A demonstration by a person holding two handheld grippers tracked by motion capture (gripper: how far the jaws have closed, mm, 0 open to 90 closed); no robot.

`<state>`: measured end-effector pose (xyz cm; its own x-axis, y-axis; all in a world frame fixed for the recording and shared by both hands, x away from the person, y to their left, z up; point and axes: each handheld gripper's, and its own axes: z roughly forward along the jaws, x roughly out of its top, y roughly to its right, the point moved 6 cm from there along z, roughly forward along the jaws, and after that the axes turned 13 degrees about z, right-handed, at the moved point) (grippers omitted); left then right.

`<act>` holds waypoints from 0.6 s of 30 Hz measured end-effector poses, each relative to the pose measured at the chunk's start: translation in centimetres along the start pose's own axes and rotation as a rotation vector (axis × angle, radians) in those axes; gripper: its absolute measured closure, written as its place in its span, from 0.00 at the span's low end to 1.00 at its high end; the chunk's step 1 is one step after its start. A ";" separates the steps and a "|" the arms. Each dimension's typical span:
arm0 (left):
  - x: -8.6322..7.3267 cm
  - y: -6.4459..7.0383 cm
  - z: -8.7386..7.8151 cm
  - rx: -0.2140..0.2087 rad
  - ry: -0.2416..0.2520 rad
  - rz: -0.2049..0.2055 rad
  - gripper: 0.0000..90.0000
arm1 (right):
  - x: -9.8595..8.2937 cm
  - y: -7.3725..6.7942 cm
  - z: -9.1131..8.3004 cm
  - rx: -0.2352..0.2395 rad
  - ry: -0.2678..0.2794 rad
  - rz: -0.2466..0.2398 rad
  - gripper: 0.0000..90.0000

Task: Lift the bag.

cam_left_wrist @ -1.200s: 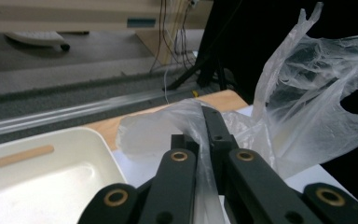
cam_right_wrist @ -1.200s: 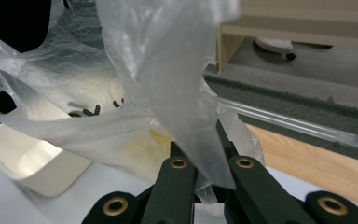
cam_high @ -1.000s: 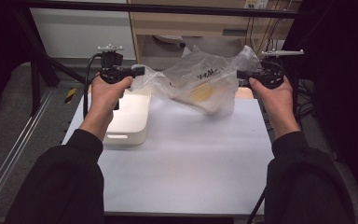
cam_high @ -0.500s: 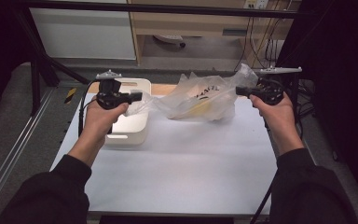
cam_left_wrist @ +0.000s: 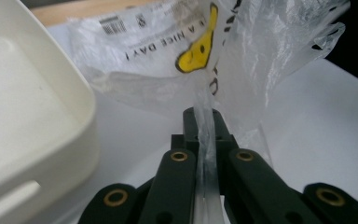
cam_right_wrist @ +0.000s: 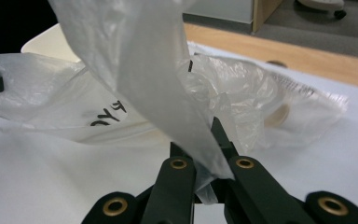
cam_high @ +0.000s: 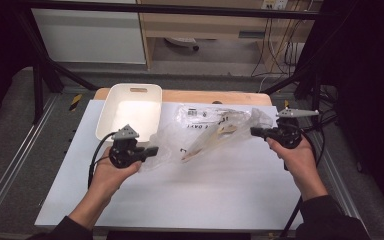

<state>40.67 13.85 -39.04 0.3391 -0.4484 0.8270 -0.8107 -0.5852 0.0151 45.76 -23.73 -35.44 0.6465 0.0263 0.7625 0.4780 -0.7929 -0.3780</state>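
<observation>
The plastic bag (cam_high: 207, 132) has come down. Half a second ago both hands held it up in the air, over the far part of the table; now it is lowered and most of it lies on the white table (cam_high: 220, 200), stretched between the two claws. The hands have also moved toward the person's side and spread a little wider.

The left claw (cam_high: 152, 151) is closed on the bag: in the left gripper view its two black jaws stand almost together with a thin fold of clear film (cam_left_wrist: 205, 135) pinched between them. The printed part with the yellow mark (cam_left_wrist: 196, 49) lies just ahead of this claw, and the white tub (cam_high: 130, 110) is beside it, on the far side, no longer under the bag.

The right claw (cam_high: 256, 132) is closed too. In the right gripper view a strip of film (cam_right_wrist: 168, 93) rises out from between its jaws, and the body of the bag spreads ahead of it on the table. Something pale and flat (cam_high: 215, 137) shows through the bag, between the two claws; I cannot tell what it is.

My reading is that the lifting part is finished and the bag is being laid flat. Both claws have not released yet, so the next step is probably to pull the film smooth or to let go.
</observation>
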 end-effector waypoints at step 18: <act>-7.7 1.7 1.1 -0.023 -0.055 -0.067 1.00 | -10.0 0.7 0.2 -0.022 -0.077 0.017 1.00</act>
<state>37.25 15.58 -45.95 0.4182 -0.4461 0.7913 -0.7959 -0.5997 0.0825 39.80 -24.42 -43.44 0.6983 0.0588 0.7134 0.4540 -0.8068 -0.3780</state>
